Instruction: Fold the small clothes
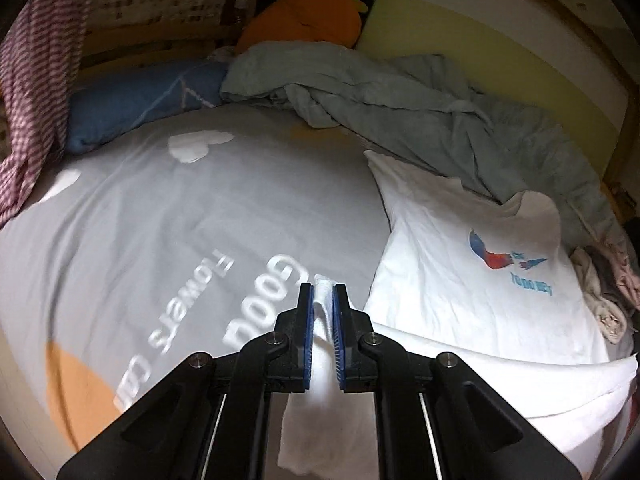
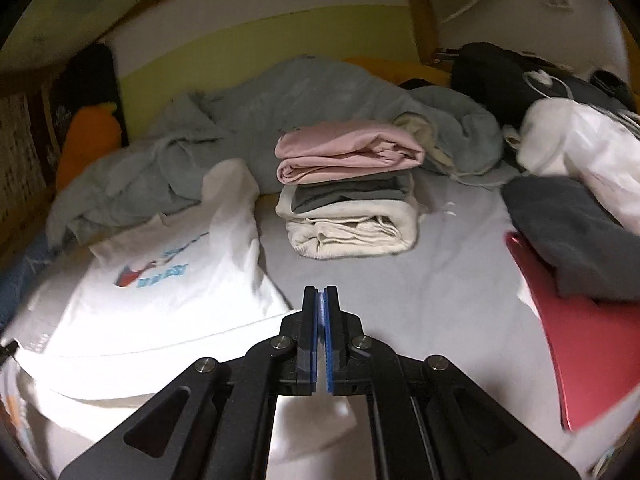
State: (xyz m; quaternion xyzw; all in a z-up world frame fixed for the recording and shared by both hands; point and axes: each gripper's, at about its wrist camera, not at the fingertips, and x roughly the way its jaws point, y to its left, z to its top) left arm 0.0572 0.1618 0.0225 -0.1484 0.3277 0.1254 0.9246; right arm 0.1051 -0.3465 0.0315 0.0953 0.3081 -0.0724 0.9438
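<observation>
Left gripper [image 1: 323,292] clamped on white shirt [image 1: 472,264] edge. Right gripper [image 2: 321,296] pinching the shirt's other edge. Shirt on bed [image 1: 192,216], print up, beside folded stack [image 2: 348,196].

Home bedroom: bed sheet [image 1: 160,216], pillow [image 1: 132,100], rumpled blanket [image 2: 256,120].

The black two-finger left gripper [image 1: 323,292] has its blue-padded jaws clamped on a bunched fold of the white printed T-shirt [image 1: 472,280]. The matching right gripper [image 2: 321,294], jaws pressed nearly together, pinches that shirt's thin edge.
</observation>
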